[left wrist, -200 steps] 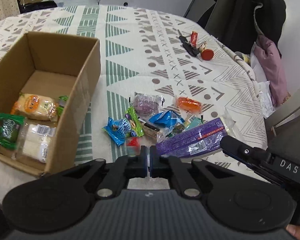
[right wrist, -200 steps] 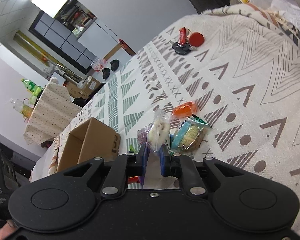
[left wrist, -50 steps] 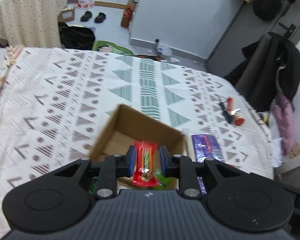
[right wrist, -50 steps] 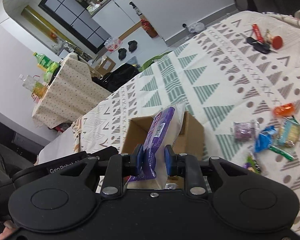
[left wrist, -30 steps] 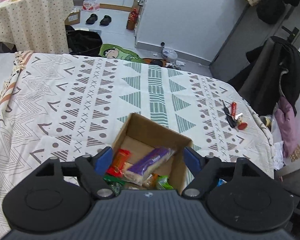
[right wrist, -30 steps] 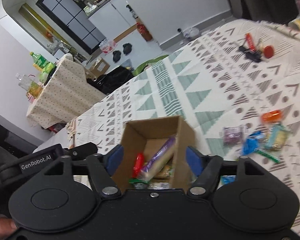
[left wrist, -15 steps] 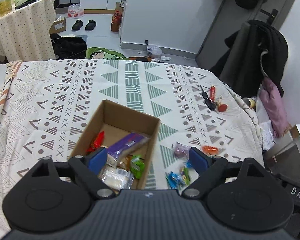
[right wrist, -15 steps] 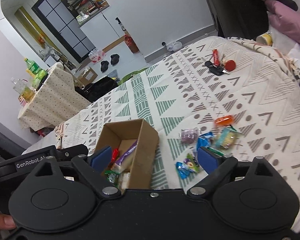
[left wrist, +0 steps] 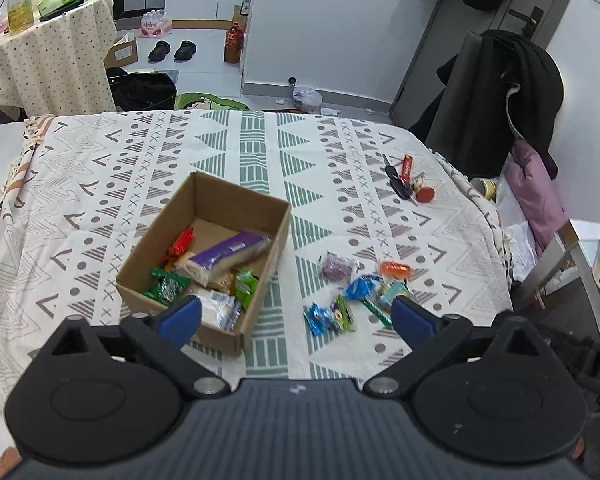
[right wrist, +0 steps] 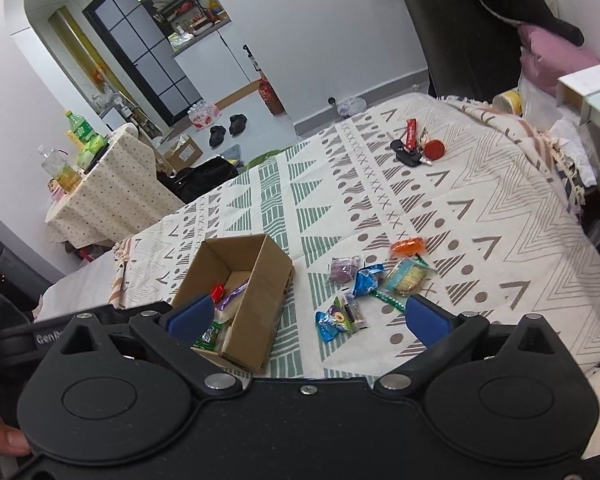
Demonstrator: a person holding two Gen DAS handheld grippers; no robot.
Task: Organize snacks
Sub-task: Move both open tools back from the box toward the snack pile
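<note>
A brown cardboard box (left wrist: 260,200) (right wrist: 272,280) stands on the patterned tablecloth. Inside lie a long purple pack (left wrist: 228,252), a red packet (left wrist: 182,242), green packets (left wrist: 166,286) and several others. Right of the box, loose snacks lie on the cloth: a purple packet (left wrist: 336,268) (right wrist: 343,268), an orange one (left wrist: 396,269) (right wrist: 408,246), blue ones (left wrist: 362,286) (right wrist: 366,276) and a cracker pack (right wrist: 406,276). My left gripper (left wrist: 296,320) is open and empty, high above the near table edge. My right gripper (right wrist: 306,316) is likewise open and empty.
Keys with a red tag (left wrist: 408,180) (right wrist: 414,148) lie at the far right of the cloth. A chair draped with dark coats (left wrist: 496,92) stands past the table's right side. A small dotted-cloth table with bottles (left wrist: 48,52) is at the back left.
Both grippers let go of the red packet and the purple pack into the box, opened wide, then pulled back and up, away from the box.
</note>
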